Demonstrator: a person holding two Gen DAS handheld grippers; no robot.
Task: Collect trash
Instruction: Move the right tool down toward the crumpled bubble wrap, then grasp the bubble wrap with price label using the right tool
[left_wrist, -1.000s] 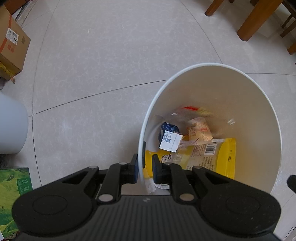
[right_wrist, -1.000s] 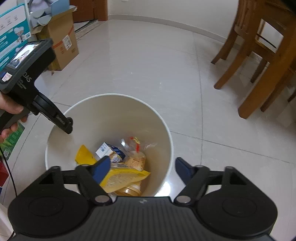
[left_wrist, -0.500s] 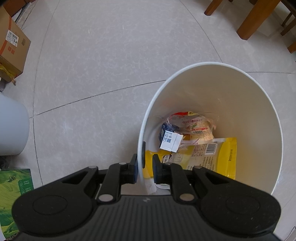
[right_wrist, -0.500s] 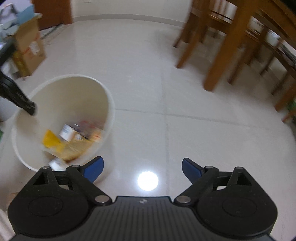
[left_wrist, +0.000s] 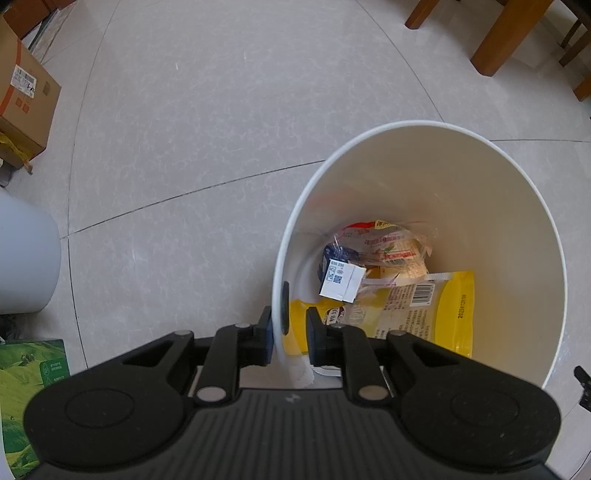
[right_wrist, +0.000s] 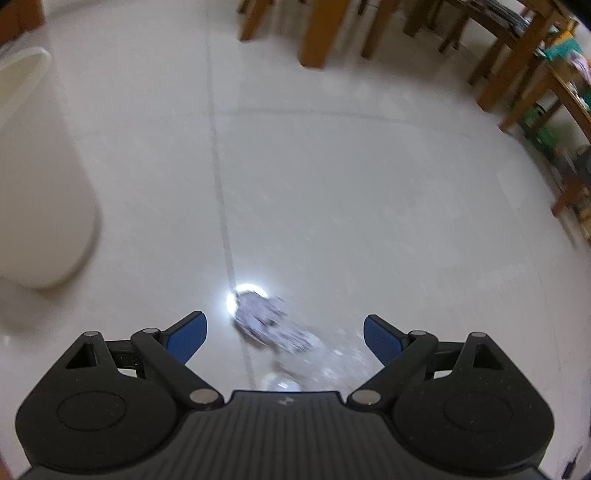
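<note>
the left gripper (left_wrist: 288, 330) is clamped on the near rim of the white bin (left_wrist: 517, 221), which holds wrappers and a small carton. the right gripper (right_wrist: 283, 334), spread wide and empty, hovers over a blurred crumpled wrapper (right_wrist: 267, 325) lying on the floor tiles (right_wrist: 332, 166) just ahead. it looks light, soft and crinkly; pinching its bunched middle seems safest.

Black ribbed tongs (right_wrist: 283, 334) bodies, silver pivot screws, seemingly blue finger pads (right_wrist: 186, 334) (right side)
</note>
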